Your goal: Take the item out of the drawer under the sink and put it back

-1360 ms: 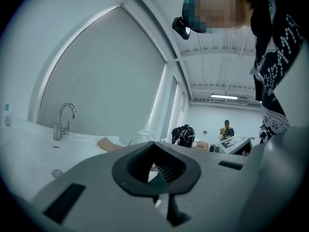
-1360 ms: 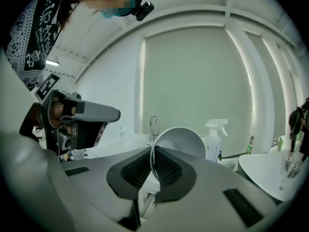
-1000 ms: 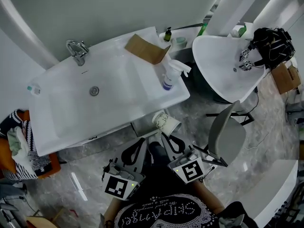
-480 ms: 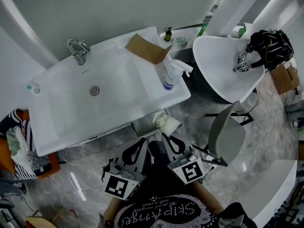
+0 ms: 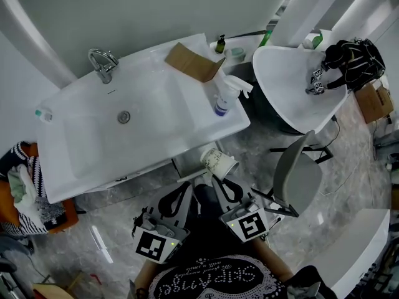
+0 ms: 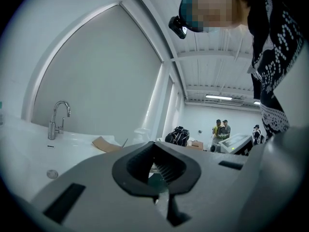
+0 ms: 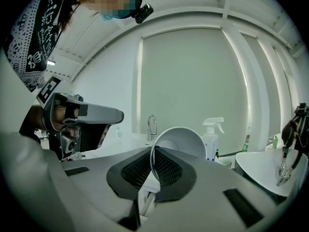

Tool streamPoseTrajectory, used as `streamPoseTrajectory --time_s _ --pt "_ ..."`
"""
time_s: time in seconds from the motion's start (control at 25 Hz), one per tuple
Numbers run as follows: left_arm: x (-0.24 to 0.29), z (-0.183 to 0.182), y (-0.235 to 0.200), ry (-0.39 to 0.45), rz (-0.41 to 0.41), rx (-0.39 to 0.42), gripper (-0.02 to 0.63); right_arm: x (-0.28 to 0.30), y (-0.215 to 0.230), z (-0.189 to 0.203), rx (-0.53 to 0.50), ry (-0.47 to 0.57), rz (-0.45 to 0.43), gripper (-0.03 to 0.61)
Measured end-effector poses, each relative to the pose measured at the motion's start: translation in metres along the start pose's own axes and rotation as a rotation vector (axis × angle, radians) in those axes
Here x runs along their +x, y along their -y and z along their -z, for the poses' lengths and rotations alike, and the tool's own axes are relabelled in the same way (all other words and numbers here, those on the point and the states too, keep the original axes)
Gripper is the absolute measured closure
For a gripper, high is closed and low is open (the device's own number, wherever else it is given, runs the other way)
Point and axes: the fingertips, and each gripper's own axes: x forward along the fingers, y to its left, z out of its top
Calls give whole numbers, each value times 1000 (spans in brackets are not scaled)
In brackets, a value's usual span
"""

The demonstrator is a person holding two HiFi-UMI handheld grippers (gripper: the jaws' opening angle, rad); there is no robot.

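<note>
A white patterned paper cup [image 5: 219,161] hangs on its side just in front of the white sink counter [image 5: 93,161]. My right gripper [image 5: 216,179] is shut on its rim. In the right gripper view the cup's rim [image 7: 153,151] is pinched between the ribbed pads, and its open mouth [image 7: 181,141] faces the camera. My left gripper [image 5: 186,189] floats beside it to the left, level, jaws together and nothing in them. The left gripper [image 6: 157,173] view shows only its own pads. A grey drawer front [image 5: 187,167] shows under the counter edge.
On the counter are a faucet [image 5: 101,64], a cardboard piece [image 5: 192,63] and a spray bottle [image 5: 222,98]. A grey chair [image 5: 296,174] stands right of me, and behind it a round white table [image 5: 287,98] bears a black bag [image 5: 356,56]. At left is an orange crate [image 5: 22,198].
</note>
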Motion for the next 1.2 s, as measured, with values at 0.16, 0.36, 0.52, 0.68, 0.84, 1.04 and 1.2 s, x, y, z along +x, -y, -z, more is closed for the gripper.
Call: streamPoseTrajectory --time_s 0.16,0.36,0.52,0.68,0.84,1.04,1.2 --pt "1 8 -1 -35 5 15 614 -5 4 -1 -7 0 13 554" --pt "7 16 -2 -42 11 23 614 -10 10 11 -170 -63 4 554" --pt "19 34 -7 -85 -5 -6 614 -8 19 46 -309 -250 -56 554" --pt "33 55 -14 -135 -35 -37 614 8 25 76 -348 -319 -106 554" --pt "42 87 -23 -181 -63 -108 614 25 27 120 -428 -413 -176 554" --pt "51 117 -26 -191 -81 -174 614 43 26 168 -471 -493 -249 554" --pt "54 131 -33 -208 -110 -202 614 54 26 201 -492 -534 -296 554"
